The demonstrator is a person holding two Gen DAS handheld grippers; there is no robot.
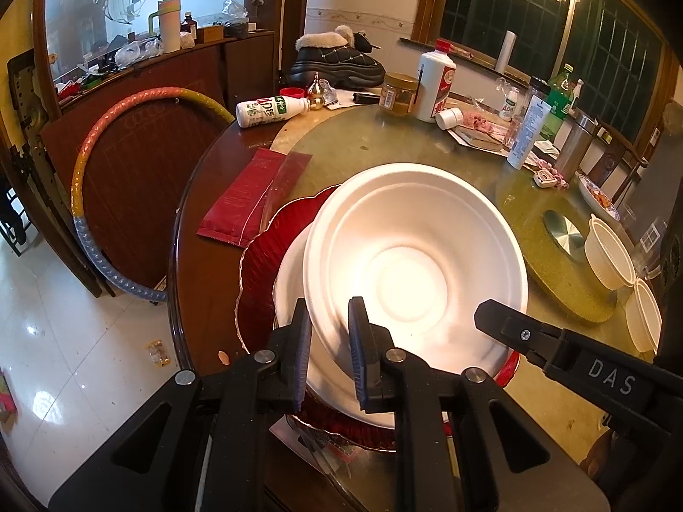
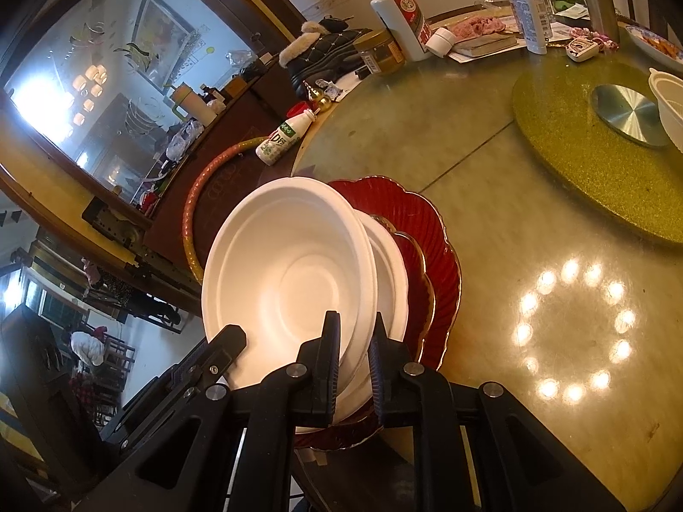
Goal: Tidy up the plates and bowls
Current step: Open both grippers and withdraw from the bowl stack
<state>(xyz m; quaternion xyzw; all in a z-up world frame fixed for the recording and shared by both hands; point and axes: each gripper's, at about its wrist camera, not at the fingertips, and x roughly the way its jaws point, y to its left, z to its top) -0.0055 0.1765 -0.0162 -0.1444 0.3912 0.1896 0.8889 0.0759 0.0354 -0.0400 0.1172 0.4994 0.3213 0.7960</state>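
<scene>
Both tongs, left [image 1: 328, 341] and right [image 2: 354, 362], pinch the near rim of the white foam bowl [image 1: 418, 264], tilted over a second white bowl [image 2: 390, 281] on red plates [image 2: 431, 230], near the bench [image 2: 491, 196] edge.

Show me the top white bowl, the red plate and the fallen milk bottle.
top white bowl [image 1: 412, 286], left wrist view, inner base
red plate [image 2: 431, 230], right wrist view, ribbed rim
fallen milk bottle [image 1: 269, 112], left wrist view, label
</scene>
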